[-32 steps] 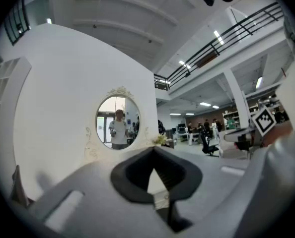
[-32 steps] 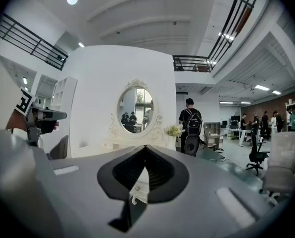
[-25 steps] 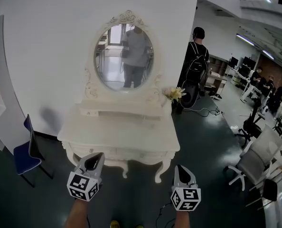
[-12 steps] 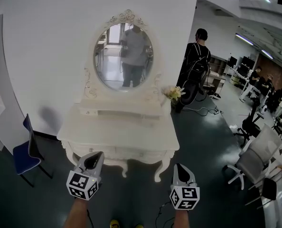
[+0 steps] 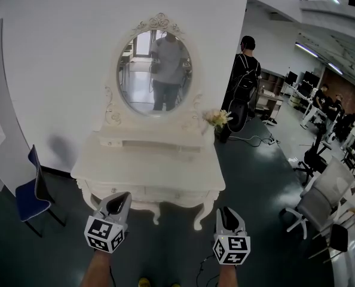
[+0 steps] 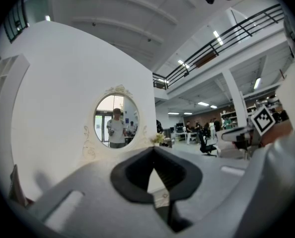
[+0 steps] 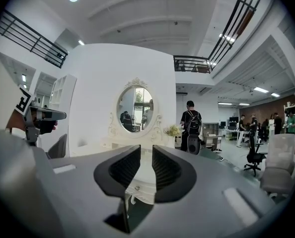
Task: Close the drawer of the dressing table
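- The white carved wooden dressing table (image 5: 147, 169) with its oval mirror fills mid-frame in the head view. Its drawer (image 5: 143, 192) runs under the top, just above your grippers.
- Your left gripper (image 5: 119, 201) is clenched tip to tip on nothing. Your right gripper (image 5: 226, 211) stands a crack apart, also empty.
- Both are short of the table.
- I can't tell how far out the drawer stands.
- Expect a light, stiff front that slides easily: press flat beside the small knob (image 7: 136, 188), gently.
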Tool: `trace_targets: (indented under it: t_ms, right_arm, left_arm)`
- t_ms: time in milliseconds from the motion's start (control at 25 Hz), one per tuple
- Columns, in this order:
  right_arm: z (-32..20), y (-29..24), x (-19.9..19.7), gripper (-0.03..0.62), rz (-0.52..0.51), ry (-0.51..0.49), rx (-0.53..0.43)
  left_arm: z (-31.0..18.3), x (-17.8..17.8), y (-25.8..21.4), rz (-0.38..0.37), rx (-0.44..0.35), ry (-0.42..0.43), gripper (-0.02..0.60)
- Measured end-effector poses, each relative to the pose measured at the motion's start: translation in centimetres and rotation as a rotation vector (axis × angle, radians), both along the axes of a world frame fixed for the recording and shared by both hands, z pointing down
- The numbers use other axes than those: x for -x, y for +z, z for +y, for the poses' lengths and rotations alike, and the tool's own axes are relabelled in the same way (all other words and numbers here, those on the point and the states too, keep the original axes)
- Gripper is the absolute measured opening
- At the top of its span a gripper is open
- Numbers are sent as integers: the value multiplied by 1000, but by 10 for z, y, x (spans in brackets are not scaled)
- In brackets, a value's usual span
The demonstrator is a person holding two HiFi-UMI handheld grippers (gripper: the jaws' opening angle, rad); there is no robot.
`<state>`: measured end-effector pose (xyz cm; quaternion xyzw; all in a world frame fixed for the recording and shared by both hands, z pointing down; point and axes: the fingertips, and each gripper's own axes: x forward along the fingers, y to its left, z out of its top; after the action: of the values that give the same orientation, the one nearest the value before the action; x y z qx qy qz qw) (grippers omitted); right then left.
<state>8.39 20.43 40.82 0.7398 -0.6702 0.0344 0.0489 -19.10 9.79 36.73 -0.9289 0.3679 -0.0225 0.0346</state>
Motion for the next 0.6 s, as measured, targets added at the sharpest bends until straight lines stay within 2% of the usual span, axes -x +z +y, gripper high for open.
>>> trace_targets:
  t_ms: [280,600]
  right_arm:
    - [-9,2,7,58,-3,5,4]
    - [-20,7,33,58,-14,17,14]
  left_arm:
    - [-7,5,0,7,-1,10,0]
    - [-22,28,4,9,3,30,0]
